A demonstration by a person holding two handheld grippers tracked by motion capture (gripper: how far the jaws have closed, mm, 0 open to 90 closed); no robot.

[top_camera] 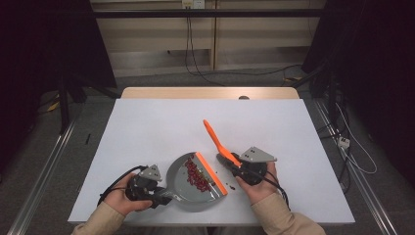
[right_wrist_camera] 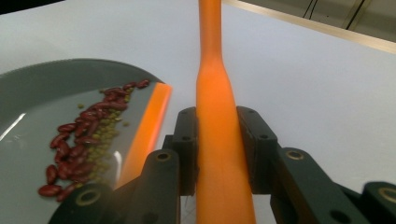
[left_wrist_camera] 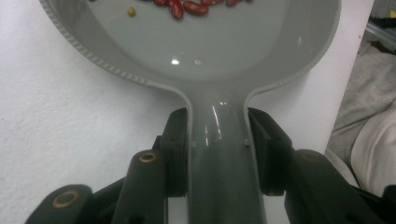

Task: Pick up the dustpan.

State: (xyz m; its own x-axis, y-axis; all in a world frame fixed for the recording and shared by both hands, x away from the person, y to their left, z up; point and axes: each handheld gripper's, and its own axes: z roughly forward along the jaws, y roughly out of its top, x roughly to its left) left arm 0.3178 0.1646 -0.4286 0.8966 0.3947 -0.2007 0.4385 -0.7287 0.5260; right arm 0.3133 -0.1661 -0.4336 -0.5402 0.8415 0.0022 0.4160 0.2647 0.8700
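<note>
Here the dustpan (top_camera: 188,188) is clamped by the left gripper (left_wrist_camera: 217,140) and the brush (right_wrist_camera: 215,140) by the right gripper (top_camera: 238,168), so beans (top_camera: 195,176) could be spilled if the pan is tilted.

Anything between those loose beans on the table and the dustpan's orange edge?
Nothing visible. The few loose beans lie on the bare white table just off the orange lip of the grey plastic dustpan, with the right gripper, shut on the orange brush handle, close behind them.

My glossy grey plastic dustpan (left_wrist_camera: 219,70) (ribbed rim) holds shiny red beans (right_wrist_camera: 79,140); the orange brush handle (right_wrist_camera: 217,140) looks smooth plastic, the table (top_camera: 147,127) matt white.
</note>
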